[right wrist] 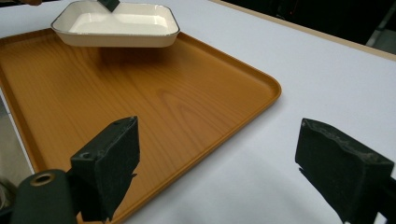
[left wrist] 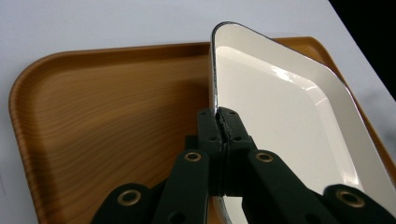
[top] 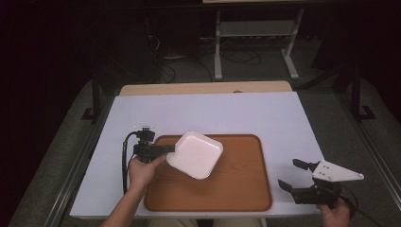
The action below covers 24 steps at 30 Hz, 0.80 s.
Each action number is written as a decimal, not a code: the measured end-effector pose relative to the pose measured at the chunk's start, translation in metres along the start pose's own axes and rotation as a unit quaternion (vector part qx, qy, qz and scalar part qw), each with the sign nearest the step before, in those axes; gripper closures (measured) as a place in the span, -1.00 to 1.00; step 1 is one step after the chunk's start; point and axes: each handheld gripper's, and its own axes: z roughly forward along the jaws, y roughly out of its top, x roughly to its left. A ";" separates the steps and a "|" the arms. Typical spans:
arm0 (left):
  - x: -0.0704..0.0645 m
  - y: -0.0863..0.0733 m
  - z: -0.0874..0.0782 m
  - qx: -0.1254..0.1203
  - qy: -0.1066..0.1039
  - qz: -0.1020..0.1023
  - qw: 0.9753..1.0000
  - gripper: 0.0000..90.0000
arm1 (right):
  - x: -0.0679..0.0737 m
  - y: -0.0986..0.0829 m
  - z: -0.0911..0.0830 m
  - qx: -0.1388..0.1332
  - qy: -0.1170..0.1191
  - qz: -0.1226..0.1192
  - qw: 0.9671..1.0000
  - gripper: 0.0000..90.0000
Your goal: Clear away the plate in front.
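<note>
— White table (top: 246,113) under a wooden tray (top: 236,189), centre of the high frame?
— Yes. White square dish (top: 195,154) at upper left of tray, lifted clear, tilted.
— Left gripper (top: 171,149)?
— Clenched on the dish rim, jaws pressed together on the edge.
— Right gripper (top: 293,173)?
— Lower right, beside the tray, jaws spread wide, holding nothing

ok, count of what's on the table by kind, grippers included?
Tray: 1
Dish: 1, white, held above the tray by the left gripper
Grippers: 2, the right gripper open over the table
Total: 4
</note>
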 end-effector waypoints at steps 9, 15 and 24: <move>0.000 -0.016 0.006 -0.007 0.014 -0.016 1.000 0.97 | 0.000 0.000 0.000 0.001 0.002 -0.002 1.000 -0.71; -0.009 -0.030 0.015 0.005 0.061 0.012 0.998 0.97 | 0.000 0.000 0.000 0.001 0.002 -0.003 1.000 -0.71; -0.026 -0.041 0.017 0.015 0.118 0.054 0.991 0.85 | 0.000 0.000 0.000 0.002 0.001 -0.003 1.000 -0.71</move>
